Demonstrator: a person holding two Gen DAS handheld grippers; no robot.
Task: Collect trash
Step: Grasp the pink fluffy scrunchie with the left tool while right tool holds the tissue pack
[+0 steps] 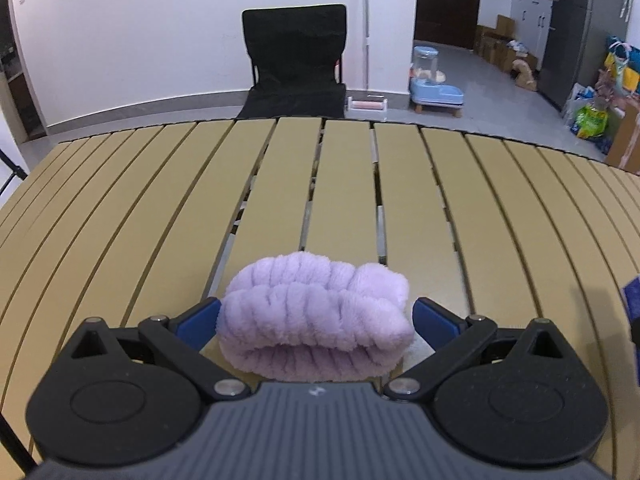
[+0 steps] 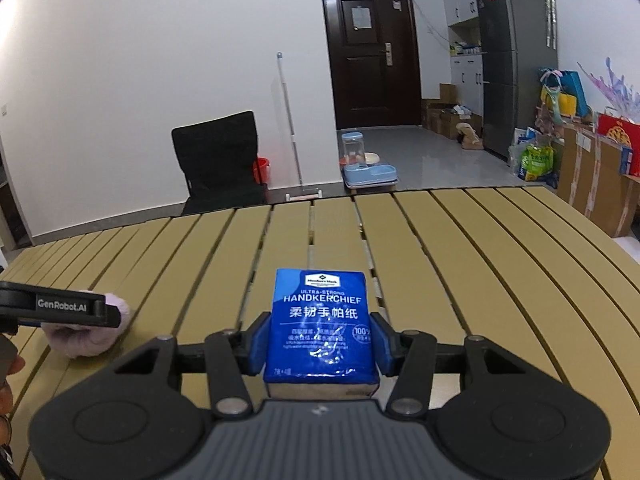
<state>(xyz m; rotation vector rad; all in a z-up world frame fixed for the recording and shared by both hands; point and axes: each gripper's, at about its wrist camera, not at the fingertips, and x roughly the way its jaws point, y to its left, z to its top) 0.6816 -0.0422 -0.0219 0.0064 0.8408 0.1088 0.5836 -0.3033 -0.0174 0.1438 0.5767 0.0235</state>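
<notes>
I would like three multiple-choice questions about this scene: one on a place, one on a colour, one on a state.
1. Where is the black chair?
A. beyond the table's far edge
B. on the table
C. beside the fridge

2. What colour is the fluffy band?
A. green
B. lilac
C. red

3. What is the state of the right gripper?
A. open and empty
B. shut on the tissue pack
C. out of view

Answers:
1 A: the chair stands by the wall past the table.
2 B: its pile is pale purple.
3 B: both blue fingers press the sides of the tissue pack.
</notes>
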